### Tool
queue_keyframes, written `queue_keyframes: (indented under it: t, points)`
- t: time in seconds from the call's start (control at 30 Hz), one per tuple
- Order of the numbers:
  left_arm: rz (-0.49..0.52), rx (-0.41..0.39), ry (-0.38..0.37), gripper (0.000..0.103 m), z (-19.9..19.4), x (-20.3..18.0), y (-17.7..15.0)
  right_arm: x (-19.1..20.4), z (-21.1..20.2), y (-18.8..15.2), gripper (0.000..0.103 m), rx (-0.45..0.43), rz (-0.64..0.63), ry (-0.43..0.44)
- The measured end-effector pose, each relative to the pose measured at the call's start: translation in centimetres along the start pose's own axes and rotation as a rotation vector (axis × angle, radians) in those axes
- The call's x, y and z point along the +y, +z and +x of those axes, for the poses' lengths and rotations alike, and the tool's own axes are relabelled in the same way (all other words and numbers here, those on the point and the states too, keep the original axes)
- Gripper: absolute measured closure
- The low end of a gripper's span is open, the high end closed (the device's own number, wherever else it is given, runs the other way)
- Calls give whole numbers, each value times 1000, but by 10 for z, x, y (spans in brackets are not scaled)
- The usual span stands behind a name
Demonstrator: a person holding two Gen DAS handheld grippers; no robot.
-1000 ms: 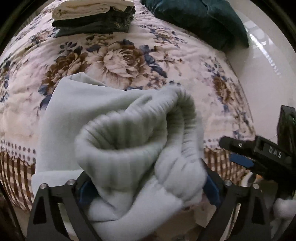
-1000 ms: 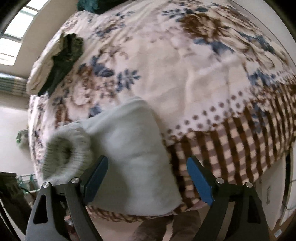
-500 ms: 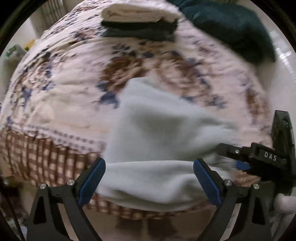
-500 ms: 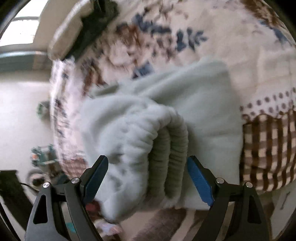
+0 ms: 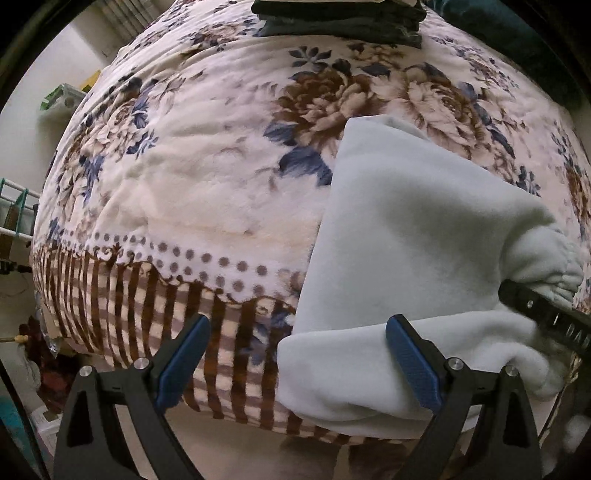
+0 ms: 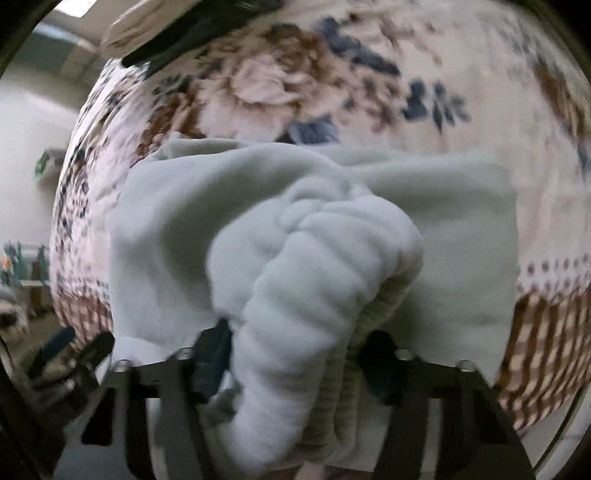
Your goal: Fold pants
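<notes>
1. One pair of pale blue fleece pants (image 5: 417,236) lies folded at the near edge of the bed, over the floral blanket (image 5: 207,177). In the left wrist view its long axis runs from about 12 o'clock, at the far corner, down to 6 o'clock, where a rounded fold hangs over the checked border.
2. The ribbed cuff end (image 6: 325,288) is bunched up and points toward 6 o'clock in the right wrist view.
3. The right gripper (image 6: 295,354) is closing, with the bunched cuff between its two blue pads, which touch the fabric on both sides.
4. The left gripper (image 5: 295,365) stands wide, with nothing gripped; its right pad is in front of the fold.
5. One stack of folded clothes (image 5: 340,18) sits at 12 o'clock on the blanket; no containers are visible.
</notes>
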State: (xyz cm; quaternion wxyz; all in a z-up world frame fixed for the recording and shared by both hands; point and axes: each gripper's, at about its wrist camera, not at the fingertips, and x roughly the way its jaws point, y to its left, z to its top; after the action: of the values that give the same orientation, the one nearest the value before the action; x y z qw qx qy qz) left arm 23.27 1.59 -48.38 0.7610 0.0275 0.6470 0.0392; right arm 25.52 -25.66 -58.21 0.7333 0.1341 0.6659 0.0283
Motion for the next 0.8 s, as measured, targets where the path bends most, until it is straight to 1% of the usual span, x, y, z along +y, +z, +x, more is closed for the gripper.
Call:
queue_keyframes:
  t: [0.03, 0.07, 0.13, 0.2, 0.3, 0.37, 0.4, 0.43, 0.5, 0.53, 0.57, 0.6, 0.63, 0.67, 0.7, 0.77, 0.8]
  points:
    - [-1, 2, -8, 6, -2, -1, 1, 4, -6, -2, 54, -25, -20, -21]
    - [-2, 1, -18, 6, -4, -1, 2, 4, -15, -2, 57, -50, -25, -30]
    - [-6, -9, -41, 6, -12, -1, 5, -4, -36, 0, 58, -92, -15, -32]
    - [-8, -15, -72, 6, -20, 0, 8, -15, -62, 5, 59, -127, 19, -16]
    - [-18, -14, -125, 6, -28, 1, 15, -42, -96, 14, 59, -156, 62, -2]
    - [-26, -11, -154, 6, -30, 1, 23, -67, -111, 18, 60, -155, 79, -23]
    - [-33, -12, -177, 6, -31, 0, 28, -82, -114, 19, 59, -147, 99, -25]
    - [-33, -10, -188, 6, -30, -1, 32, -103, -113, 21, 59, -120, 137, -27]
    - [-28, 0, -231, 6, -27, -7, 42, -139, -93, 21, 57, -32, 188, -12]
    - [-21, 3, -244, 6, -24, -10, 46, -158, -79, 20, 46, 11, 237, 1]
    - [-10, 6, -257, 6, -21, -15, 49, -177, -64, 18, 32, 59, 291, 18]
    - [2, 12, -276, 6, -17, -21, 52, -192, -51, 14, 29, 107, 341, 55]
    - [16, 24, -291, 6, -13, -27, 54, -200, -46, 10, 27, 127, 380, 86]
    - [28, 43, -301, 6, -8, -33, 54, -207, -47, 4, 27, 125, 433, 137]
    - [40, 58, -313, 6, -4, -38, 53, -209, -52, 0, 27, 107, 453, 165]
    - [75, 76, -315, 6, 1, -47, 46, -206, -60, -11, 26, 85, 465, 177]
    - [89, 76, -309, 6, 2, -50, 42, -202, -60, -19, 26, 94, 454, 173]
